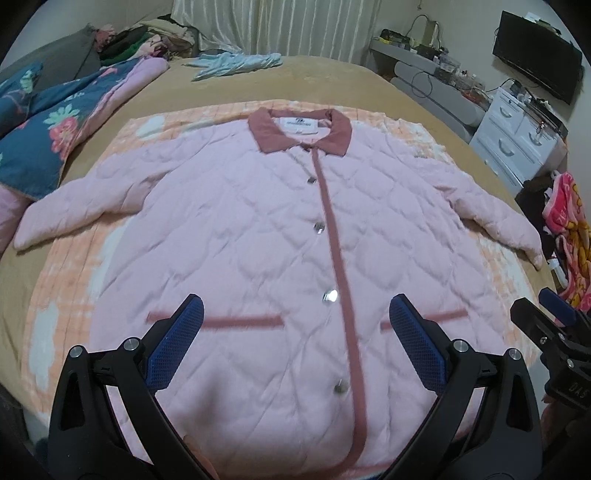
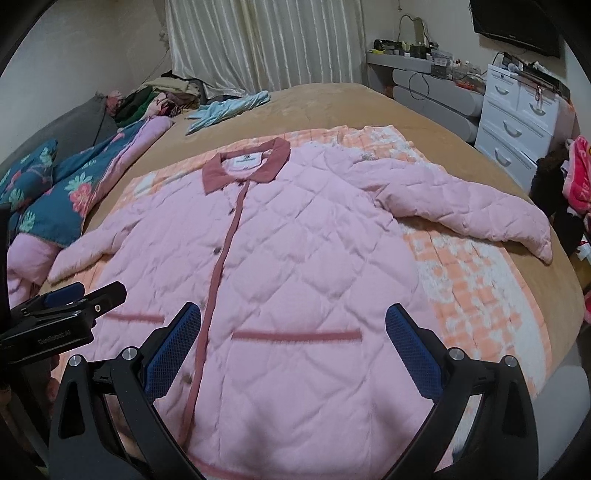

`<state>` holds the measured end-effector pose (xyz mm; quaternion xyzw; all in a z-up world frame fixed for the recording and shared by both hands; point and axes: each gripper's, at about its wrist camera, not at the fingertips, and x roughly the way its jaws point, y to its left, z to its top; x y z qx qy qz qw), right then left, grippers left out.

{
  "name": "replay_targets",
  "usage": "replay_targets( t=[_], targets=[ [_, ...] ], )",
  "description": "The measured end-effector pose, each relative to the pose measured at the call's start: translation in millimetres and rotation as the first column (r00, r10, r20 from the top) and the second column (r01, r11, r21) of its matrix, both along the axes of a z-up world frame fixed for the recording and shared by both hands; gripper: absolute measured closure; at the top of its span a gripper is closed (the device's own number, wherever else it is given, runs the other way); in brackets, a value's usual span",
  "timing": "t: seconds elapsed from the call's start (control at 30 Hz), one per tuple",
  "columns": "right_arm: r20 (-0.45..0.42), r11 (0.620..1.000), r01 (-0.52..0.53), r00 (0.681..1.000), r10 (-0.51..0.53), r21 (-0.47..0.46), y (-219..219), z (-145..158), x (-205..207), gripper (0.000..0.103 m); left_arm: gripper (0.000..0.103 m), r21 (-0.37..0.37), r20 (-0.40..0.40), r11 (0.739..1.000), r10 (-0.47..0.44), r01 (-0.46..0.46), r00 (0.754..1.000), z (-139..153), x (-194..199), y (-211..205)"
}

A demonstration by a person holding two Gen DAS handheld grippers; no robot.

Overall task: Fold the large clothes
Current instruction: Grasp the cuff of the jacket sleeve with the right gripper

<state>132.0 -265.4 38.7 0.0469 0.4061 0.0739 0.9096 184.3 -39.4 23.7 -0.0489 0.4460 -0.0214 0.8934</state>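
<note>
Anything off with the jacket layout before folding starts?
Nothing stands out. The pink quilted jacket lies flat, buttoned, collar up, both sleeves spread, on the checked blanket. Left gripper and right gripper are open above the hem.

A tan bed fills the frame, white curtains at top centre, white drawers and a dark screen at right.
</note>
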Motion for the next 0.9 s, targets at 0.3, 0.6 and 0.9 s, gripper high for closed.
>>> replay_targets(
  t=[0.3, 0.6, 0.9],
  targets=[
    [-0.021, 0.997, 0.063, 0.998, -0.062, 0.047, -32.2, -9.8, 64.9, 0.004, 0.009, -0.027, -0.013, 1.000, -0.014, 0.013, 1.000, 2.9, 66.9, -26.9],
    [-0.033, 0.976, 0.203, 0.979, -0.201, 0.079, -78.5, -21.9, 122.4, 0.004, 0.009, -0.058, -0.057, 0.997, -0.045, 0.042, 0.997, -11.2, 123.1, -56.5],
    [-0.057, 0.912, 0.400, 0.916, -0.396, 0.088, -152.7, -41.2, 154.9, 0.004, 0.009, -0.040, -0.048, 0.998, -0.055, 0.053, 0.997, -26.2, 162.3, -88.7]
  ],
)
